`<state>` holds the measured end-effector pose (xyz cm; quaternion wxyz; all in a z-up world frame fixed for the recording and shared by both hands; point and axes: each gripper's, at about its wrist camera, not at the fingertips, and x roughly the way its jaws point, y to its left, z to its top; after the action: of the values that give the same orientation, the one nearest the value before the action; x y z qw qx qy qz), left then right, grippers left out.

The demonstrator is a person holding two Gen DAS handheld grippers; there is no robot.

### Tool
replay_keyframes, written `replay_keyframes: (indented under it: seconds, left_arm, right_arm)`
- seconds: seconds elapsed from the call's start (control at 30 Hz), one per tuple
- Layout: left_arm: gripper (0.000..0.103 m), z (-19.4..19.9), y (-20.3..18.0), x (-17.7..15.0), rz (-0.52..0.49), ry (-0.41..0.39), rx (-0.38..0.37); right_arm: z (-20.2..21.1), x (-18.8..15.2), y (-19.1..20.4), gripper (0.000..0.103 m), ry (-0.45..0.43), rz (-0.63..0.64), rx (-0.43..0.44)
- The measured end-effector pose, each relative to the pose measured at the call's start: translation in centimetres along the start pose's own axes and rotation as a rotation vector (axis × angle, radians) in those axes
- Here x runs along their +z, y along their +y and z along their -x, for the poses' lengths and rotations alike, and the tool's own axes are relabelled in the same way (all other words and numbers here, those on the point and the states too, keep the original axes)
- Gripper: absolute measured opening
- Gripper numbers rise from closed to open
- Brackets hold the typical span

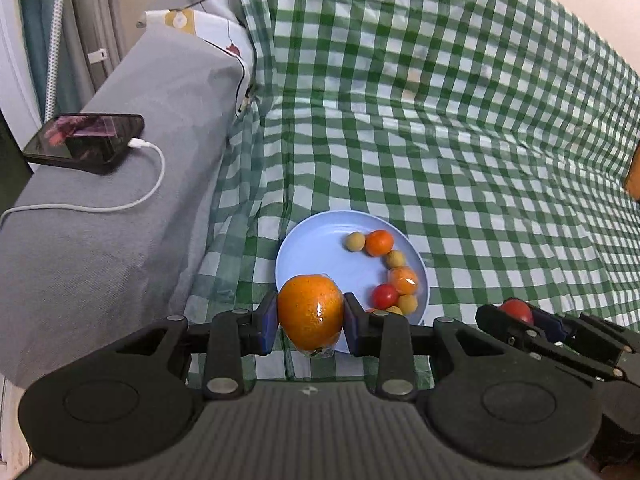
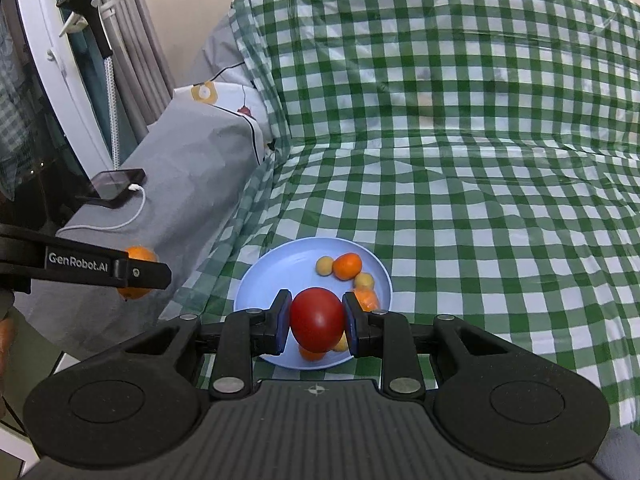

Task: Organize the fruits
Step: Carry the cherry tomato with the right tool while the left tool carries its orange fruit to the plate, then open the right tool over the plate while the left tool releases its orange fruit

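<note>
Left gripper clamps a wrapped orange, right gripper a tomato; blue plate lies just ahead, below both.

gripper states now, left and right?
Left gripper: closed on the plastic-wrapped orange.
Right gripper: closed on the red tomato.
</note>
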<state>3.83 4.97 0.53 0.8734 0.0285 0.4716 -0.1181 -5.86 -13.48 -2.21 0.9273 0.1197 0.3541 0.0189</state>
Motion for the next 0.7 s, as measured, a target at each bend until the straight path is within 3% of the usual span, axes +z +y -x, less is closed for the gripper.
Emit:
replay_keyframes:
  seconds: [0.7]
  left_arm:
    - [0.037,-11.0,0.4,2.9,-0.03,0.114,0.02]
  right_arm:
    - [-10.6,0.9,-1.2,0.029,0.084,0.067,0.006]
